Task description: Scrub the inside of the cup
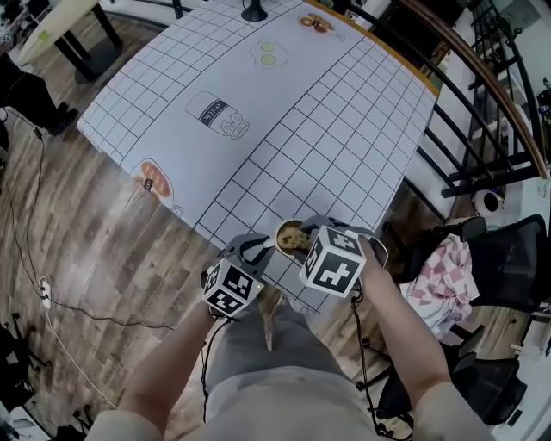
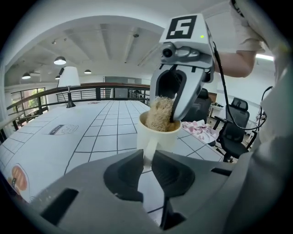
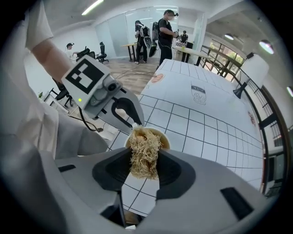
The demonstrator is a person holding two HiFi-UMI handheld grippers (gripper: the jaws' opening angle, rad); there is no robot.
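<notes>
A white cup hangs above the near edge of the table. My left gripper is shut on the cup's handle, which stands upright between the two jaws. A tan fibrous scrubber is clamped in my right gripper, and its far end sits down inside the cup's rim. In the head view the cup lies between the left gripper and the right gripper. The scrubber hides the cup's inside.
A white gridded cloth with printed pictures covers the table. A dark railing runs along its right side. A black office chair with a chequered cloth stands at the right. A lamp base is at the far edge. Cables lie on the wooden floor.
</notes>
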